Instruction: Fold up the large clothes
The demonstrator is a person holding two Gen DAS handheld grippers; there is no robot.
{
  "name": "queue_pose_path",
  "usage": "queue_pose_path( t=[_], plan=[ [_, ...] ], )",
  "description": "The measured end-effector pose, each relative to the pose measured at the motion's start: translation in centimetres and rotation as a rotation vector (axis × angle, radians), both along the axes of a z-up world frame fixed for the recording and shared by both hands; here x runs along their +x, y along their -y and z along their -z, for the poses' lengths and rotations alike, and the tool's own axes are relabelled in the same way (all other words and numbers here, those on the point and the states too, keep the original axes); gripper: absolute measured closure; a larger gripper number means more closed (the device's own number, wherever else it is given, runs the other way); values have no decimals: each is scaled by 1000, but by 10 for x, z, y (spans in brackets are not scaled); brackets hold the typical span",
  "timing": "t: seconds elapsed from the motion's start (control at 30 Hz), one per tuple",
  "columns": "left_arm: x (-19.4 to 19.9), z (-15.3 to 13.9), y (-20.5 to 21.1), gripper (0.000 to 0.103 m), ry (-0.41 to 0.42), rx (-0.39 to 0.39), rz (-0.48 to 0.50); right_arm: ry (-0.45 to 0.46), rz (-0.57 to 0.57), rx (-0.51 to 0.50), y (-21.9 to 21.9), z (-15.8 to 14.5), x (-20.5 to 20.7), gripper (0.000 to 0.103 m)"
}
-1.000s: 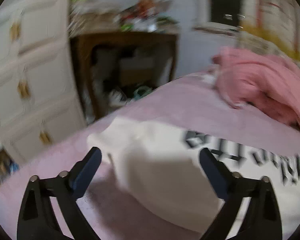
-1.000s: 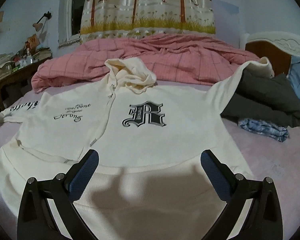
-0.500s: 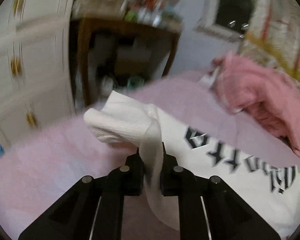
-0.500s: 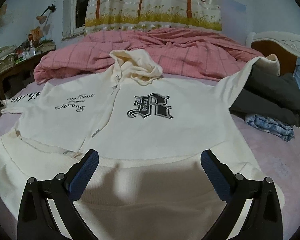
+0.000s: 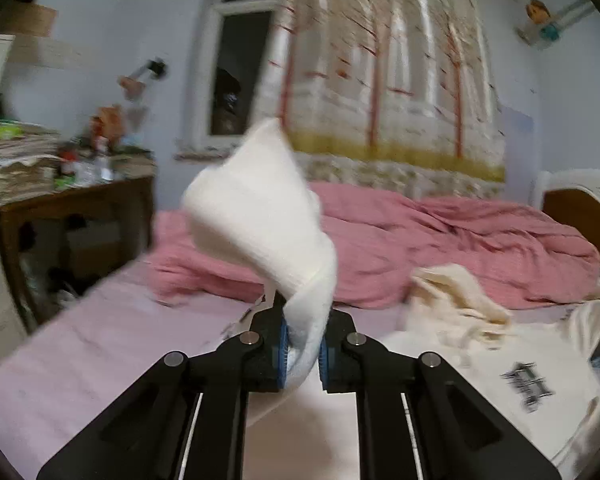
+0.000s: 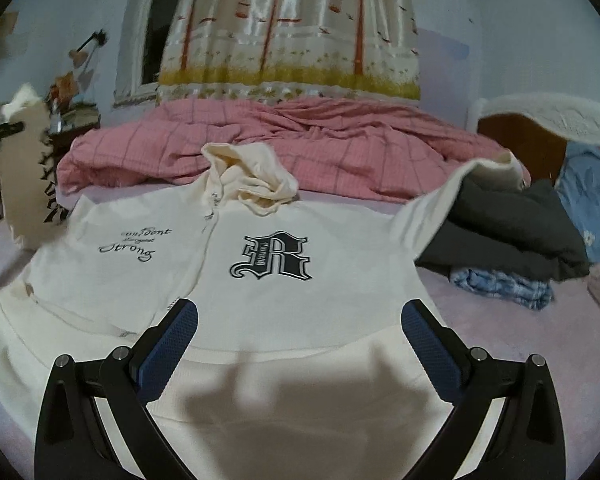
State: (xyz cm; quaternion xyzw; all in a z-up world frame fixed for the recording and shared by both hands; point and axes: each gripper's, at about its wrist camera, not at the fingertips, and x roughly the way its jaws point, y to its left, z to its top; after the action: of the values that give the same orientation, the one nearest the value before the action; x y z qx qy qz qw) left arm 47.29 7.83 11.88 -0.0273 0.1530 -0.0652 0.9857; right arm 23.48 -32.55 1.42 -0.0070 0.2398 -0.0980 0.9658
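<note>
Both tongs: the left gripper (image 5: pixel 302 354) is clamped on the sleeve cuff (image 5: pixel 260 216), raised above the bed (image 5: pixel 100 344), its edges blurred; the right gripper (image 6: pixel 300 344) hangs spread apart over the hoodie (image 6: pixel 268 300), lying flat, pink quilt (image 6: pixel 340 148) behind.

The cream hoodie (image 6: pixel 260 288) shows a gothic "R" and script "Strong" (smaller lines unreadable).

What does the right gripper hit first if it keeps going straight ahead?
Probably the cream hoodie: the open right gripper points low over its hem toward the R print. Depth is unclear, so a higher path might reach the pink quilt instead.
</note>
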Motion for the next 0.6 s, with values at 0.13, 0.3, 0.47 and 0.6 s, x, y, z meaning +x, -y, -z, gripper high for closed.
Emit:
queue_pose_path(
  t=[0.13, 0.3, 0.47, 0.6],
  plan=[
    [29, 16, 93, 92, -107, 31, 49, -59, 69, 71, 36, 14, 7, 0],
    [44, 53, 201, 92, -158, 111, 86, -101, 135, 118, 72, 27, 18, 0],
    [53, 102, 254, 92, -239, 162, 94, -113, 117, 138, 80, 31, 17, 0],
    [54, 121, 270, 78, -301, 179, 131, -112, 119, 136, 79, 32, 16, 0]
  ],
)
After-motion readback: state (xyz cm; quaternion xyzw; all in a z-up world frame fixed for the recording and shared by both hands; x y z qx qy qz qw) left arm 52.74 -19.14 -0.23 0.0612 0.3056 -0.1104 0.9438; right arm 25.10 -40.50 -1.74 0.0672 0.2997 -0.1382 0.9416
